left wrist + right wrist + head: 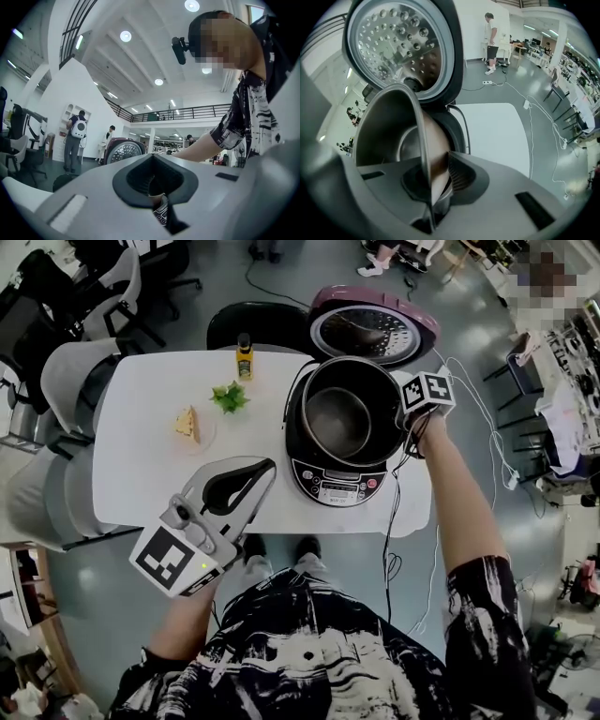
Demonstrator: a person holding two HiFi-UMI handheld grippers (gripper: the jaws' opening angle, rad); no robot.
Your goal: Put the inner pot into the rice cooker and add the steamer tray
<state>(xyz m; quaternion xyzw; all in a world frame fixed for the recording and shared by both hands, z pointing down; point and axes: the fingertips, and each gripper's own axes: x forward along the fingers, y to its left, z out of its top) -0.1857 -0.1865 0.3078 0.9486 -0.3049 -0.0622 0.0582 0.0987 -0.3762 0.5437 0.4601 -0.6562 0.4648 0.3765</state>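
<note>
Grippers are in both of the person's hands at a white table [150, 474]. The right gripper [409, 420] points steeply down at the far right side of the open rice cooker [309, 474]. Its jaws are clamped on the thin steel wall of the inner pot [339, 423], one pad inside the rim and one outside. The inner pot sits down in the cooker's well, its mouth facing up. From where I stand I cannot tell if it is fully seated. Behind it the maroon lid [375, 329] stands swung back, showing its dimpled metal inner plate. The control panel [336, 488] faces the person at the table's near edge. The left gripper [270, 467] is held level over the near edge of the table, left of the cooker and well apart from it. Its jaws are closed together with nothing between them. Further left on the tabletop lie a wedge of food on a small plate [188, 425], a green sprig [229, 397] and a yellow bottle [245, 357] at the far edge. A cord [387, 521] trails from the cooker down to the grey floor.
</note>
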